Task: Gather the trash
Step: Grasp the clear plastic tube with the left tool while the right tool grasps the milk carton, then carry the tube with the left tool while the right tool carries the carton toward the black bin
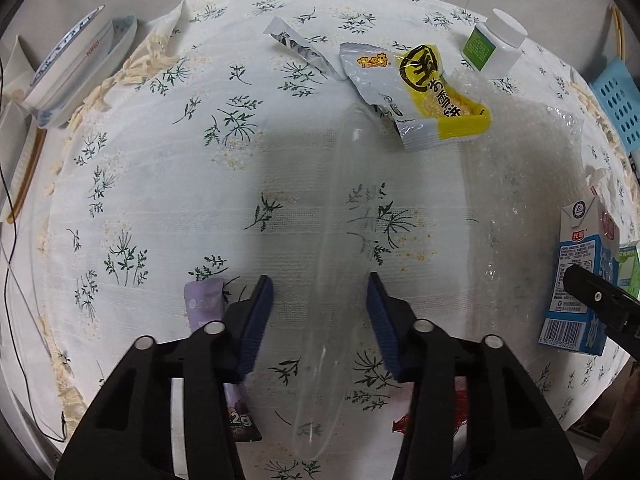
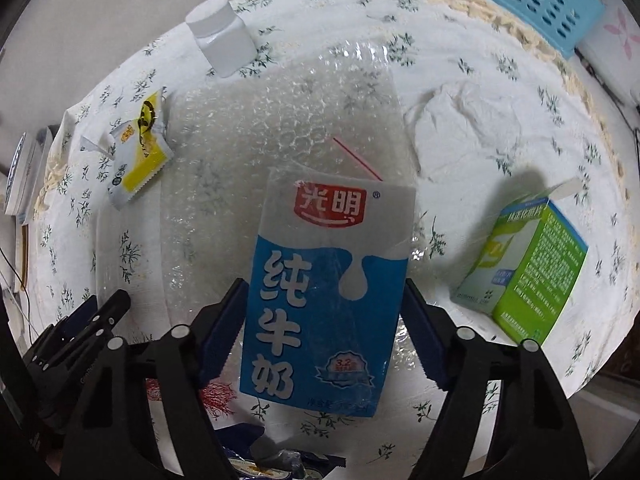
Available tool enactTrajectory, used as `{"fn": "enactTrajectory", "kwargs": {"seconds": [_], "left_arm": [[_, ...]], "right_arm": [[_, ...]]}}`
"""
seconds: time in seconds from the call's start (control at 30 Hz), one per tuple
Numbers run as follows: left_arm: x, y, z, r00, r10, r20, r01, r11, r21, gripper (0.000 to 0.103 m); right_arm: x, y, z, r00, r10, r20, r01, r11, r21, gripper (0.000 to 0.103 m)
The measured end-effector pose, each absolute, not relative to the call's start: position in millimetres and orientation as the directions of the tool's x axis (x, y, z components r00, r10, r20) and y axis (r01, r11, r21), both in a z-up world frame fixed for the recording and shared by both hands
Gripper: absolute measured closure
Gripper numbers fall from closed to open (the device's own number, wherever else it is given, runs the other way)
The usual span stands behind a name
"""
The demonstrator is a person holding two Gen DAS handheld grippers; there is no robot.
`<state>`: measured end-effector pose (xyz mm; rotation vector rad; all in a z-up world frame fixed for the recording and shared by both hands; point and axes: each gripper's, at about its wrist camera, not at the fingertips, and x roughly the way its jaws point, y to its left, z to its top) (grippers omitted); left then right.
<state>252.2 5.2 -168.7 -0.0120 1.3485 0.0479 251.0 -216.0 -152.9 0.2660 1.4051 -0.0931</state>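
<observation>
My right gripper [image 2: 324,316] is shut on a blue and white milk carton [image 2: 320,292] with a red straw, held upright over a clear bubble-wrap sheet [image 2: 248,128]. The carton also shows in the left wrist view [image 1: 582,280] at the far right. My left gripper [image 1: 320,312] is open above the flowered tablecloth, its jaws either side of a clear plastic strip [image 1: 336,280]. A yellow snack wrapper [image 1: 420,92], a silver sachet [image 1: 298,46] and a purple packet [image 1: 208,308] lie on the cloth.
A white pill bottle [image 2: 220,36] stands at the back. A green box [image 2: 528,272] and a crumpled tissue [image 2: 464,128] lie to the right. A blue basket [image 2: 544,0] sits at the far right edge, stacked dishes [image 1: 76,68] at the far left.
</observation>
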Motion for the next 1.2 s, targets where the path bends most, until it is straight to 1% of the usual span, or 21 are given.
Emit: {"fn": "enactTrajectory", "kwargs": {"seconds": [0.07, 0.13, 0.3, 0.5, 0.7, 0.97, 1.2], "left_arm": [[253, 6, -169, 0.216, 0.021, -0.976, -0.048, 0.999, 0.011, 0.075], [252, 9, -162, 0.207, 0.003, -0.978, -0.056, 0.998, -0.009, 0.077], [237, 13, -144, 0.252, 0.01, -0.968, -0.054, 0.999, -0.003, 0.078], [209, 17, -110, 0.302, -0.024, -0.953, -0.072, 0.996, -0.048, 0.078], [183, 1, -84, 0.343, -0.05, -0.938, -0.051, 0.996, -0.071, 0.078], [141, -12, -50, 0.402, -0.062, -0.913, -0.037, 0.996, -0.084, 0.078], [101, -26, -29, 0.401, -0.088, -0.912, -0.035, 0.993, -0.111, 0.078]], "right_arm": [[251, -218, -155, 0.167, 0.101, -0.981, 0.24, 0.961, 0.14, 0.039], [250, -219, -153, 0.175, 0.103, -0.979, 0.248, 0.958, 0.145, 0.041], [238, -227, -144, 0.212, 0.099, -0.972, 0.246, 0.957, 0.151, 0.041], [217, -236, -127, 0.256, 0.117, -0.959, 0.234, 0.956, 0.179, 0.041], [193, -232, -100, 0.323, 0.137, -0.936, 0.178, 0.963, 0.203, 0.041], [153, -222, -57, 0.424, 0.101, -0.9, 0.086, 0.985, 0.152, 0.041], [115, -225, -23, 0.486, 0.125, -0.865, 0.044, 0.985, 0.167, 0.041]]}}
